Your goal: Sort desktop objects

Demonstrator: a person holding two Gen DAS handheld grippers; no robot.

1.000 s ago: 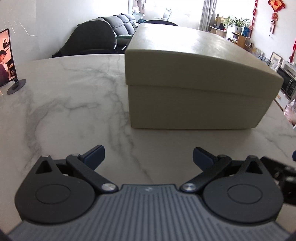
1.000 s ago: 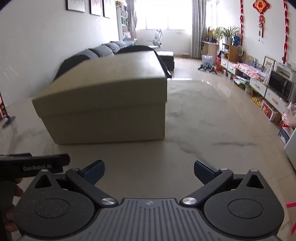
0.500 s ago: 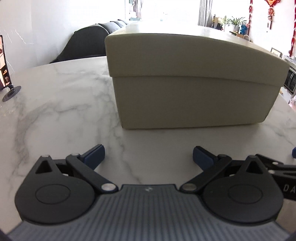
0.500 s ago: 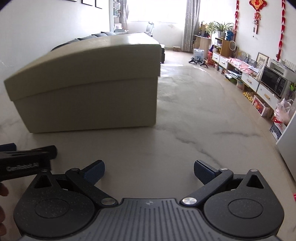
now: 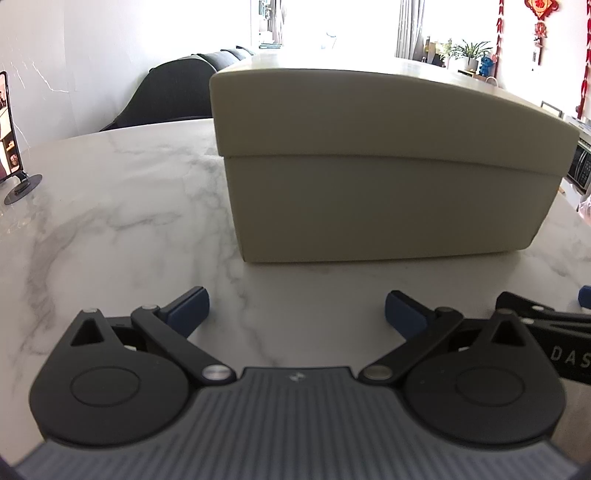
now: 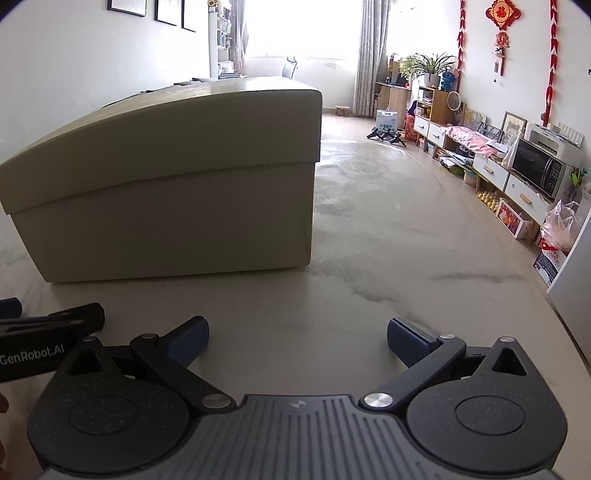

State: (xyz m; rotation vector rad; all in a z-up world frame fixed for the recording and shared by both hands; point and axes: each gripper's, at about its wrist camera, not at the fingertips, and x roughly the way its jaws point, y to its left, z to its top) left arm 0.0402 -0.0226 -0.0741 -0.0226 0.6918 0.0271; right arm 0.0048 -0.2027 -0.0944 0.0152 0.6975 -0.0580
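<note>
A cream-coloured box (image 5: pixel 388 166) with its lid (image 5: pixel 369 118) seated squarely on top stands on the white marble table (image 5: pixel 110 206), a little way in front of both grippers and touching neither. Seen from the left wrist it fills the centre and right of the view, its near long side facing the camera; seen from the right wrist the same box (image 6: pixel 173 192) sits to the left, with its right-hand corner edge turned towards the lens. The left gripper (image 5: pixel 295 310) hangs low over the marble with its blue-padded fingers (image 5: pixel 188 308) spread wide and nothing between them. The right gripper (image 6: pixel 297 338) is likewise released, its pads (image 6: pixel 404 341) well apart over bare tabletop, to the right of the box's near corner. Each gripper shows at the edge of the other's view, so the two sit side by side. Far off to the left on the table stands a phone on a round-footed stand (image 5: pixel 11 147). Beyond the table edge a dark sofa (image 5: pixel 173 92) lines the wall, and along the right side of the room runs a low cabinet (image 6: pixel 491 173) carrying a microwave (image 6: pixel 543 171), with potted plants (image 6: pixel 428 66) by the curtained window and red hangings (image 6: pixel 502 14) on the wall.
</note>
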